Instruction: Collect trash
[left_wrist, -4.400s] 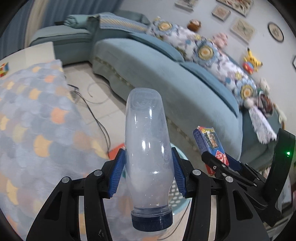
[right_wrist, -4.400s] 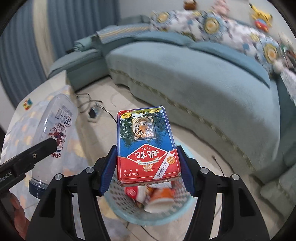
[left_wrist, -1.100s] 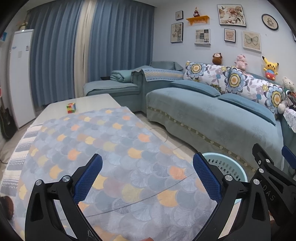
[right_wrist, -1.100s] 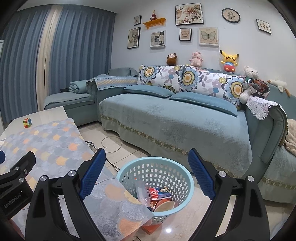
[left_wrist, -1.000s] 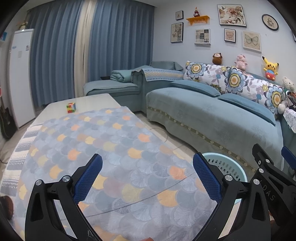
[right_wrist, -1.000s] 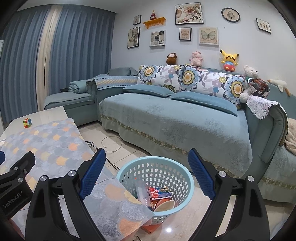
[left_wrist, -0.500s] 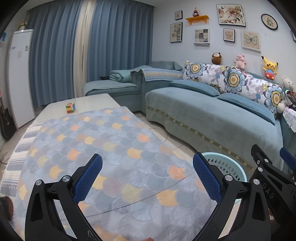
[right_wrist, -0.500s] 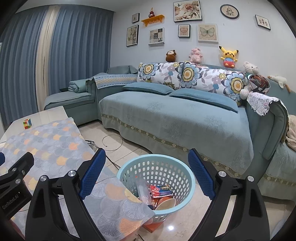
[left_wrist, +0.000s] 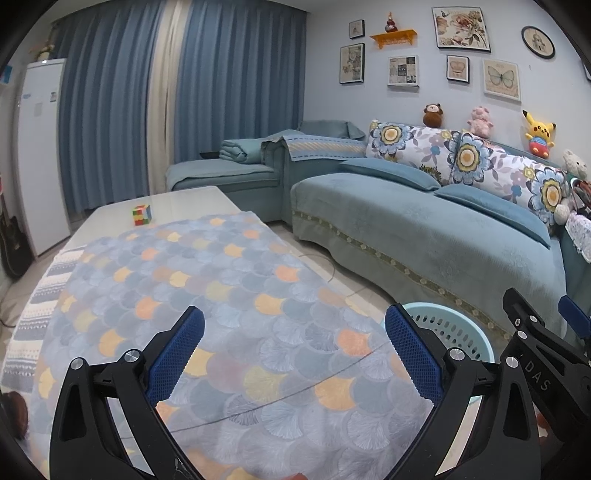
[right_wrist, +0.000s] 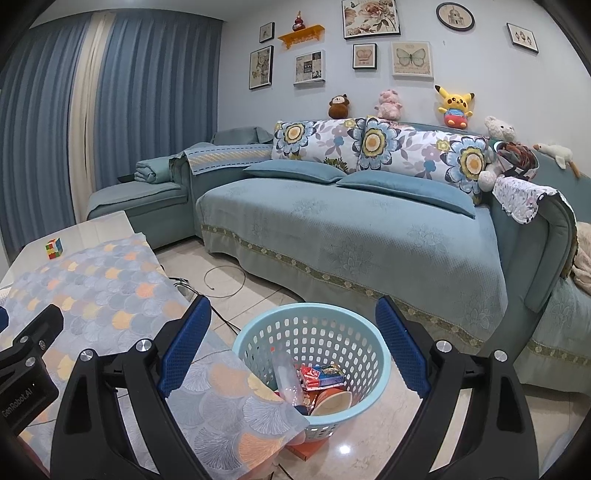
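A light blue perforated basket (right_wrist: 354, 328) stands on the floor by the table corner. In it lie a clear plastic bottle (right_wrist: 286, 376), a red and blue card box (right_wrist: 323, 374) and a paper cup (right_wrist: 330, 402). The basket's rim also shows in the left wrist view (left_wrist: 448, 325). My right gripper (right_wrist: 293, 343) is open and empty, above and in front of the basket. My left gripper (left_wrist: 295, 350) is open and empty over the cloth-covered table (left_wrist: 221, 295).
A colour cube (left_wrist: 142, 215) sits at the far end of the table. A blue sofa (right_wrist: 351, 229) with floral cushions runs behind the basket. A cable (right_wrist: 225, 280) lies on the tiled floor. A white fridge (left_wrist: 37, 155) stands at the far left.
Since 4.4 s ago both grippers have let go of the bottle and the card box, which now lie in the basket, and drawn back. Over the last second the views have hardly shifted.
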